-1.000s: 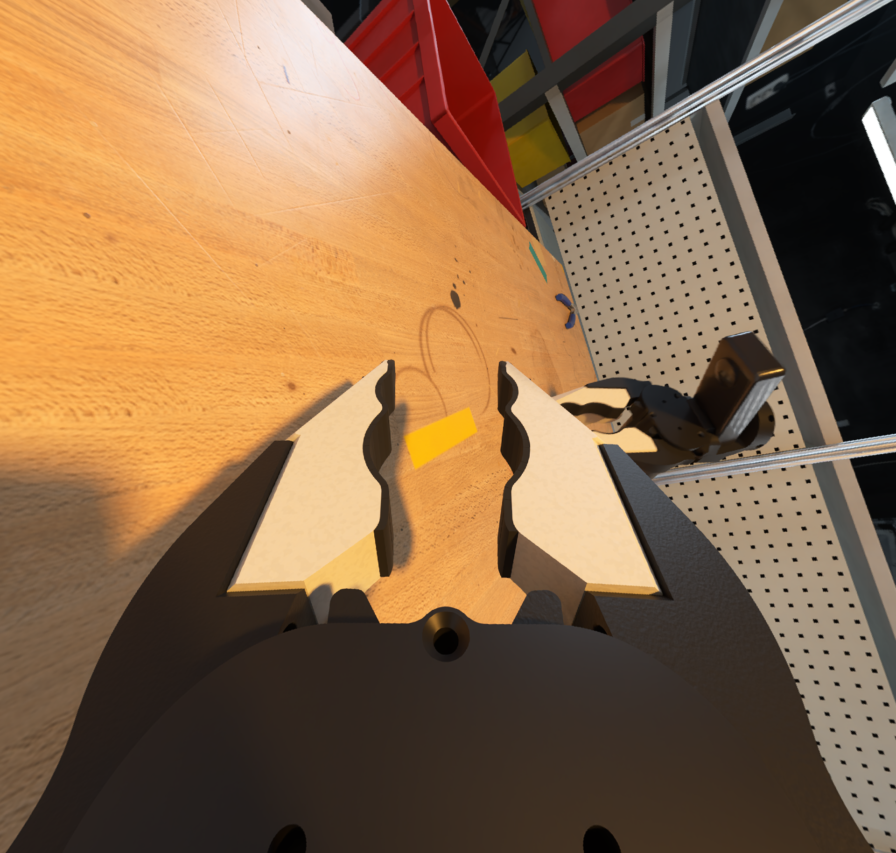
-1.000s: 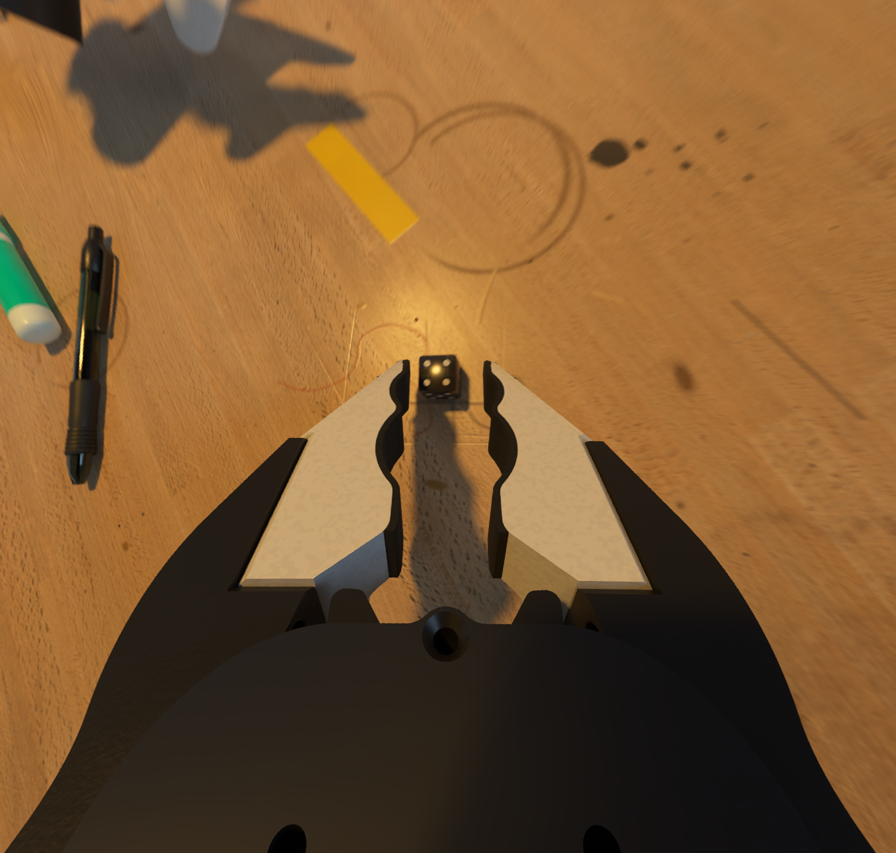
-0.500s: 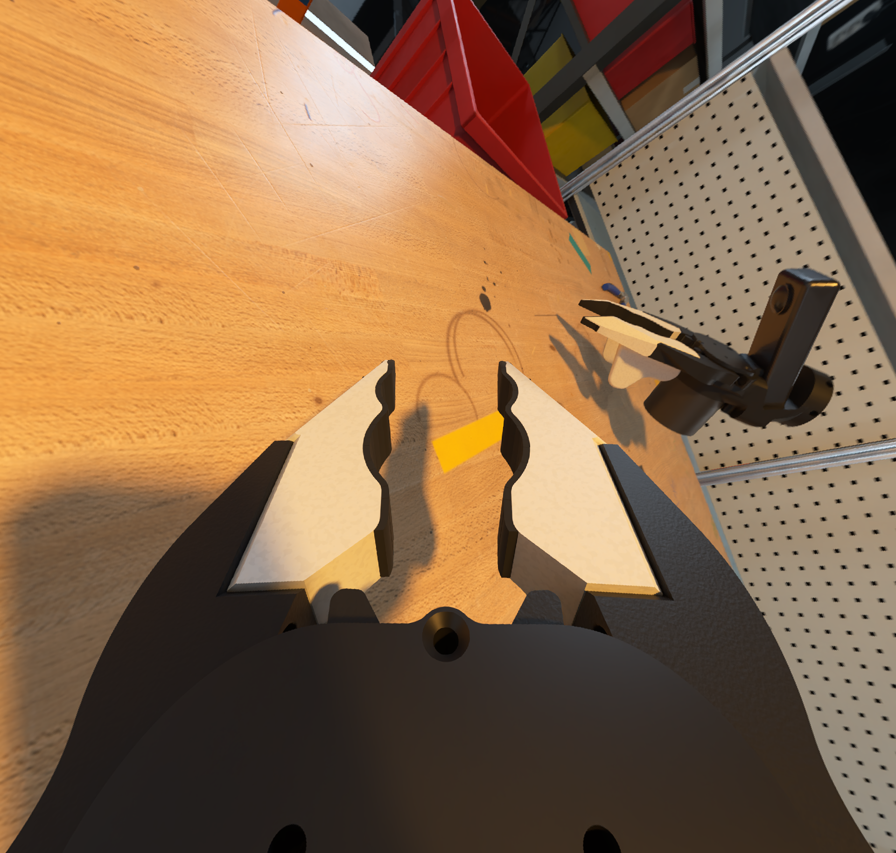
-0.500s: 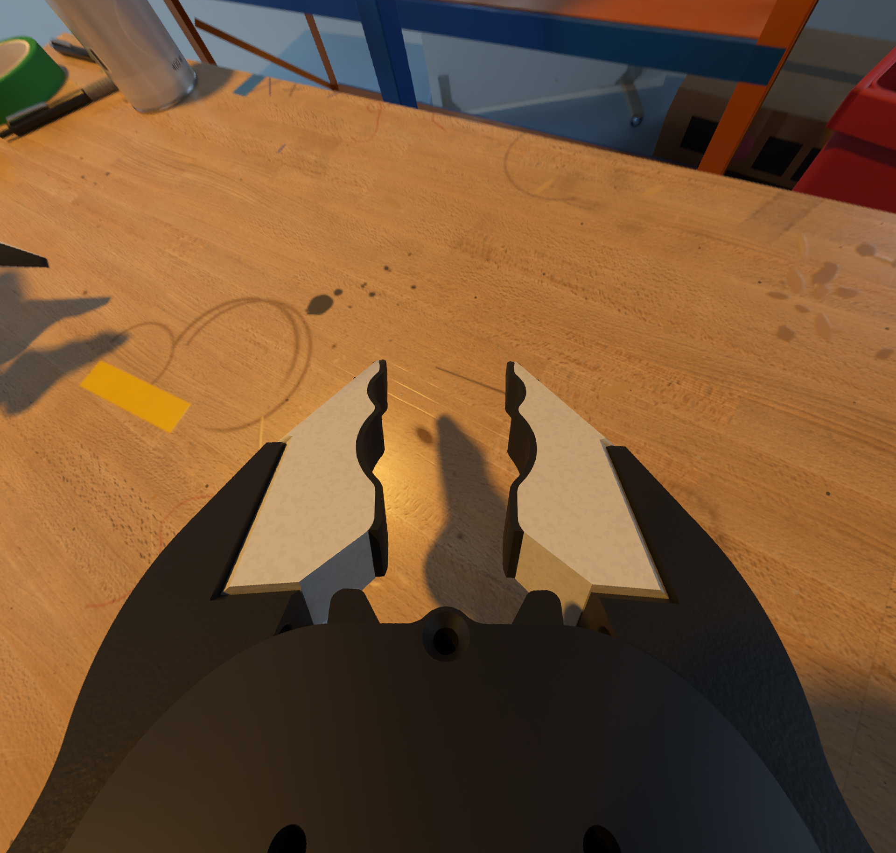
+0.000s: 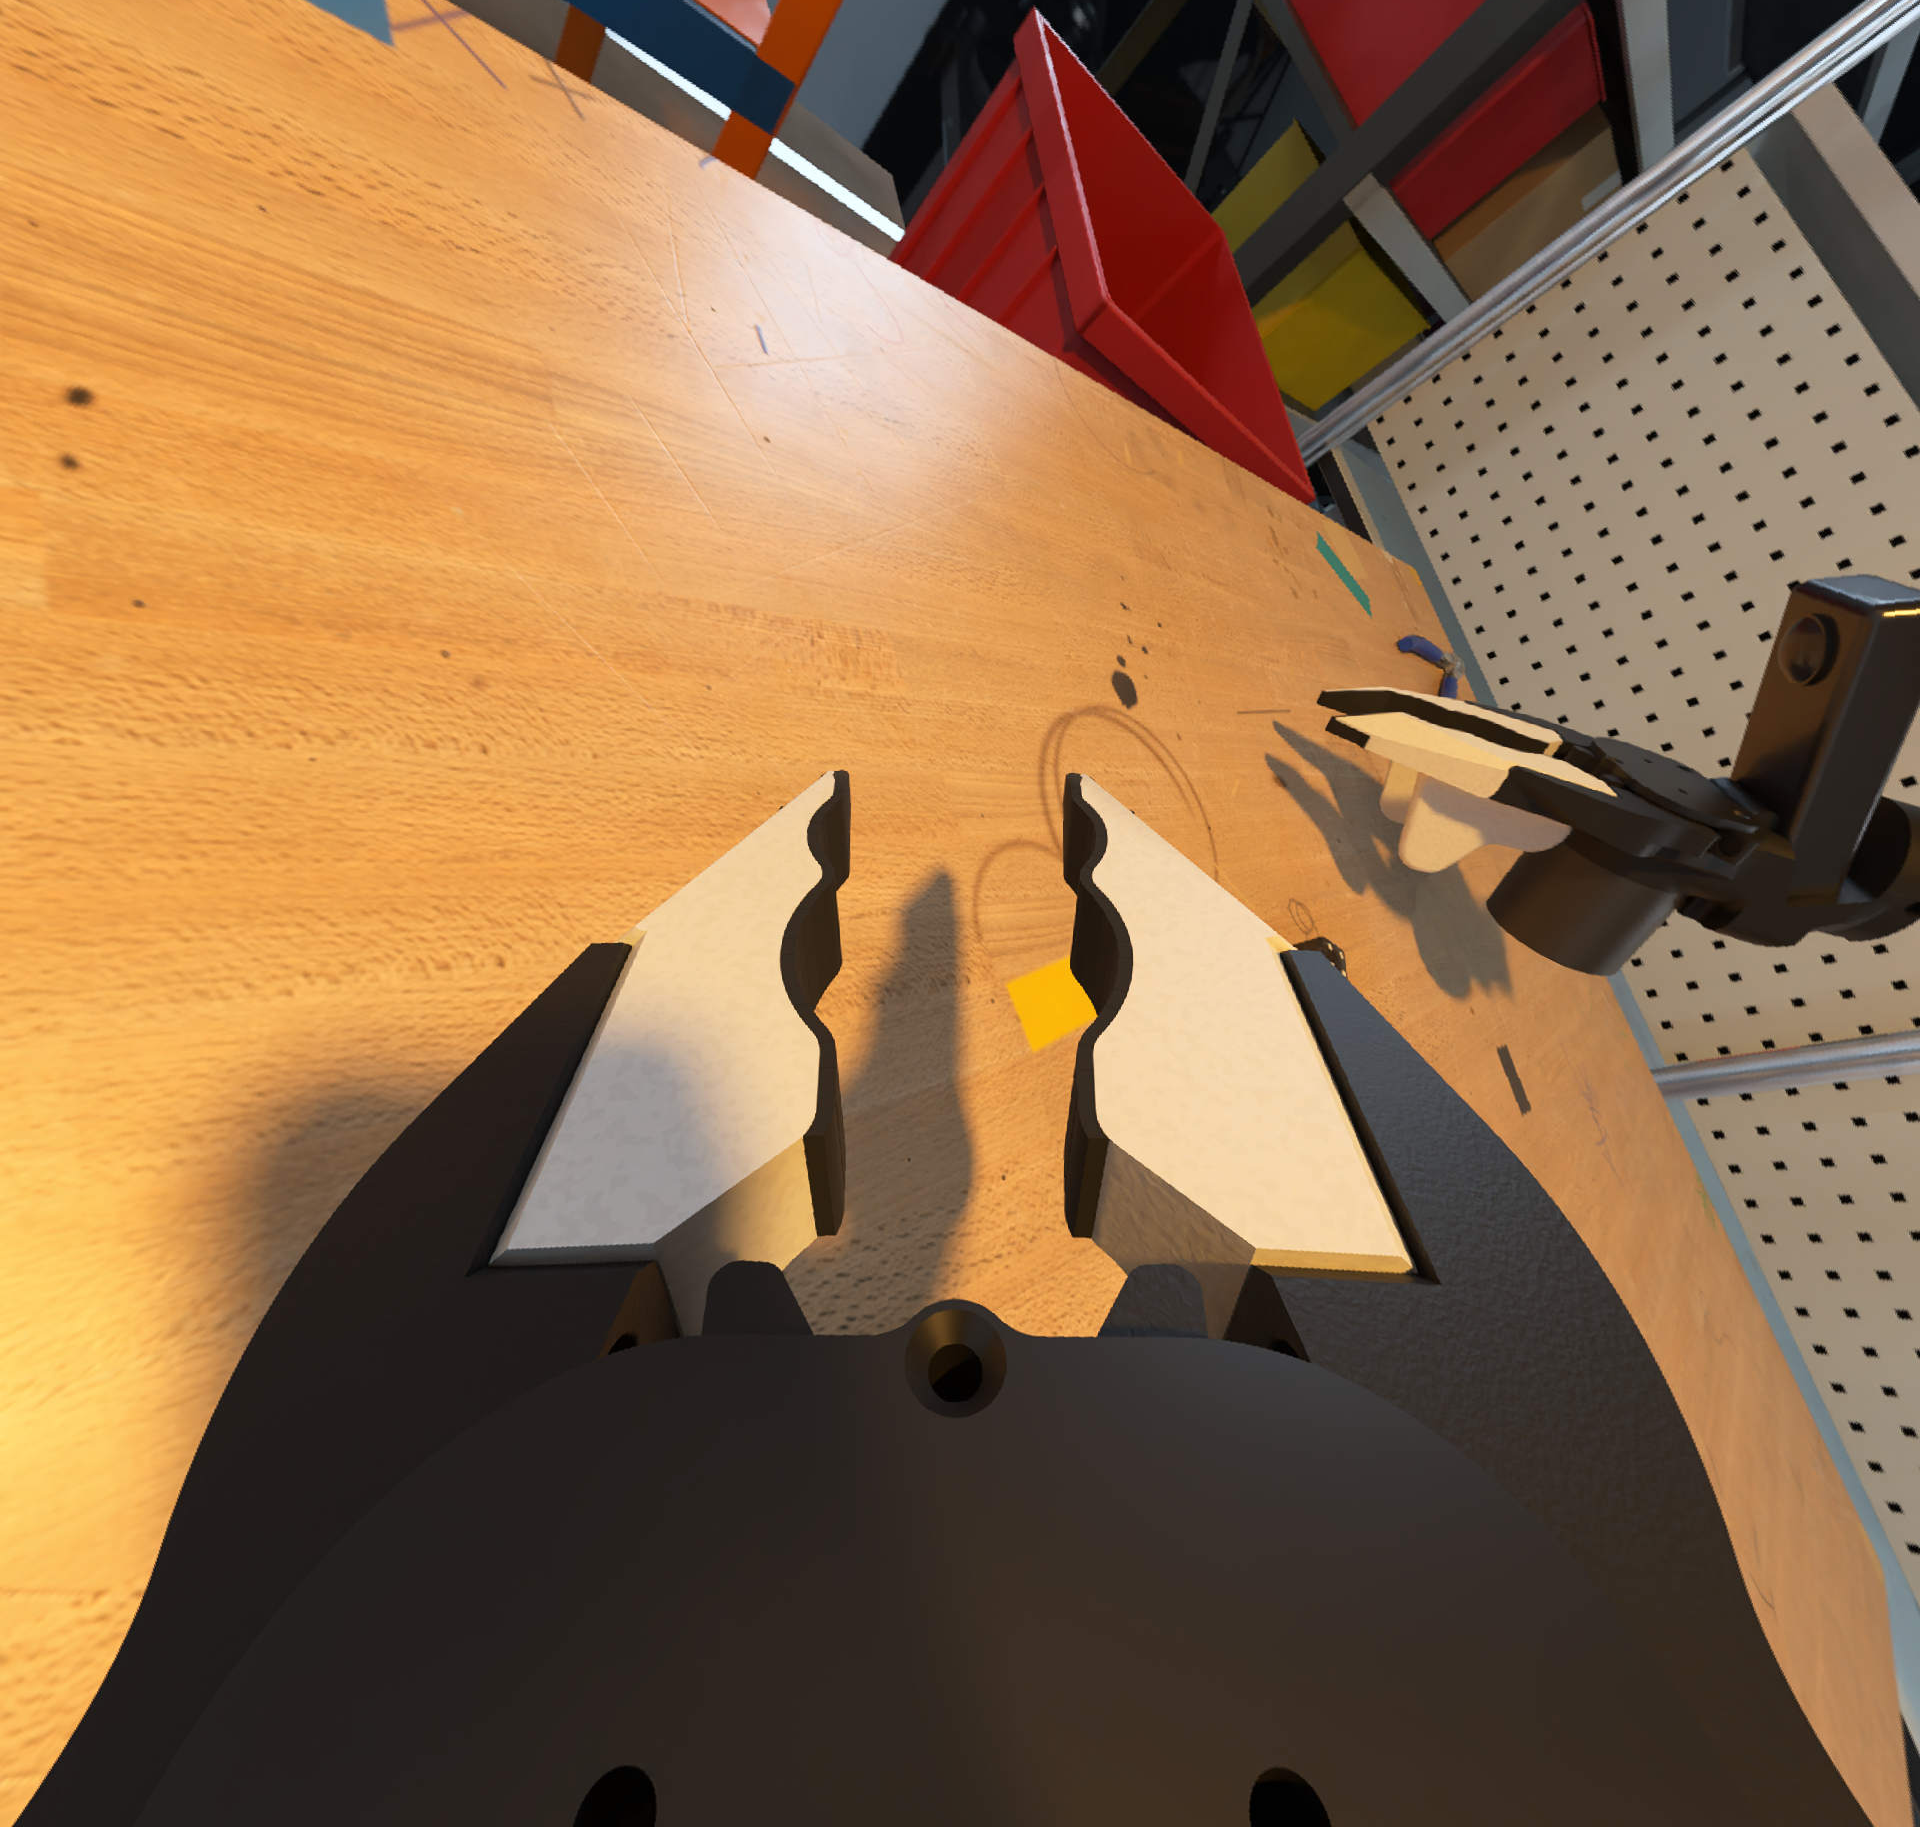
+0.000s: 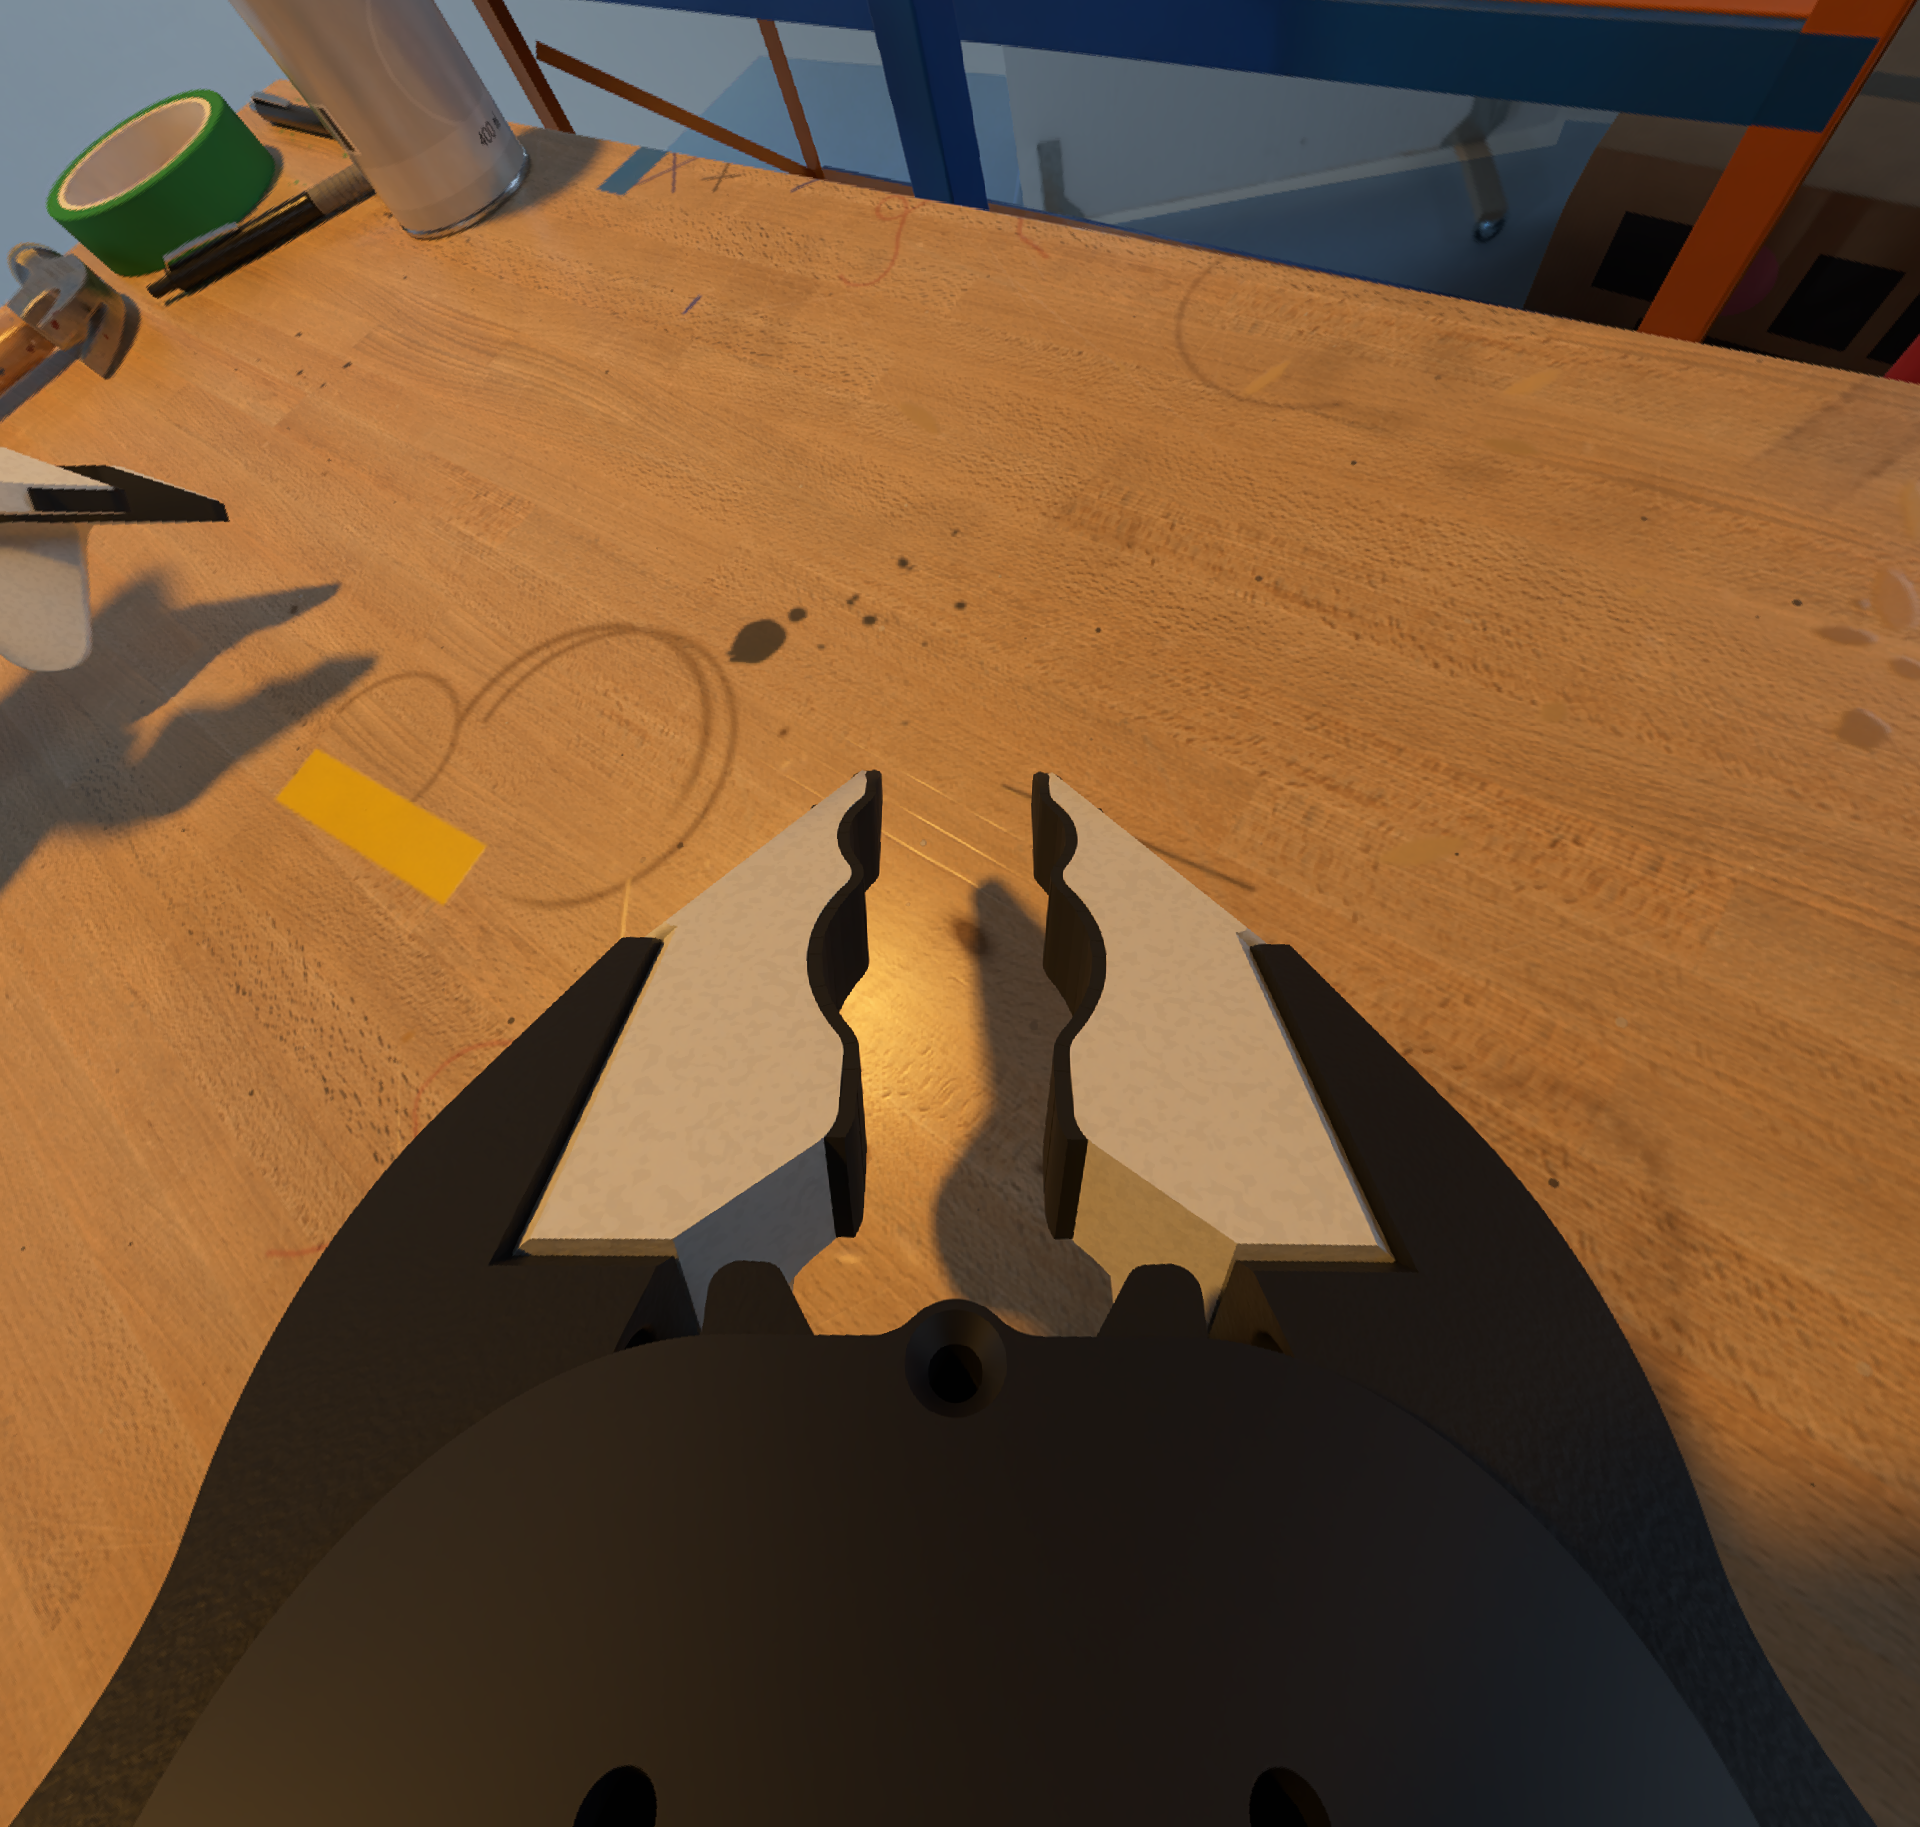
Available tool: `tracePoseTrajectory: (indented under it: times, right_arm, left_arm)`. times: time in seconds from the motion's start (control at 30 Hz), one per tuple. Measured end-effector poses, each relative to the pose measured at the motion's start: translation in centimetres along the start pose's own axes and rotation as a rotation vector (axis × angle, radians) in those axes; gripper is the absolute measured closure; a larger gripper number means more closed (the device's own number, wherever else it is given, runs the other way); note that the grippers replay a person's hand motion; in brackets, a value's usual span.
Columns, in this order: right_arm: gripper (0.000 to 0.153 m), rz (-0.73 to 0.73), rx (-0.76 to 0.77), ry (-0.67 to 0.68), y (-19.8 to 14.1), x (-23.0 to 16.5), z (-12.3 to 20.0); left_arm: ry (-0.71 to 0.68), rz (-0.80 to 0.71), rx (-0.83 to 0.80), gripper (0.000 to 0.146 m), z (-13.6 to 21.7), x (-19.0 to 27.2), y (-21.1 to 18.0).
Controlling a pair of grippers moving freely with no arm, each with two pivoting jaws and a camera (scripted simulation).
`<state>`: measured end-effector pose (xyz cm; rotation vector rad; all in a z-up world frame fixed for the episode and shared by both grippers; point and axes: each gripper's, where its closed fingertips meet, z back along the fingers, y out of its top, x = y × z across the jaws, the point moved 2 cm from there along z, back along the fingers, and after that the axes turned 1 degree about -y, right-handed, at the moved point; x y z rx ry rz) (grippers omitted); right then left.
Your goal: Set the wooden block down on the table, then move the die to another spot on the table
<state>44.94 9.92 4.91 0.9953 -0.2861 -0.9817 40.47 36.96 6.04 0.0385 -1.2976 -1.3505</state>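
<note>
The die (image 5: 1325,949) is a small dark cube on the wooden table (image 5: 520,634). It peeks out just past my left gripper's right finger, near a yellow tape patch (image 5: 1047,1000). My left gripper (image 5: 956,790) is open and empty above the table. My right gripper (image 5: 1335,717) hovers at the right above the table, beyond the die and clear of it. In the right wrist view my right gripper (image 6: 956,790) is open and empty, and the die is hidden. The left gripper (image 6: 125,551) shows at the left edge. No wooden block is in view.
A red bin (image 5: 1122,250) and a pegboard (image 5: 1662,530) border the table's far and right sides. A green tape roll (image 6: 156,177), a spray can (image 6: 384,63), a black marker (image 6: 260,229) and a metal tool (image 6: 52,323) lie at the far left corner.
My right gripper has risen off the die and tilted up to look across the table, its jaws empty and a little narrower than half a second ago. My left gripper's view has shifted farther along the table.
</note>
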Motion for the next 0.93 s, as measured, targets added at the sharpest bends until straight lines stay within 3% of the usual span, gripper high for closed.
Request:
tracePoseTrajectory:
  times: [0.93]
  right_arm:
    - [0.126, 0.031, -0.038, -0.002, -0.48, 0.12, -0.10]
  left_arm:
    - [0.037, -0.034, -0.062, 0.105, -0.70, -0.47, -0.97]
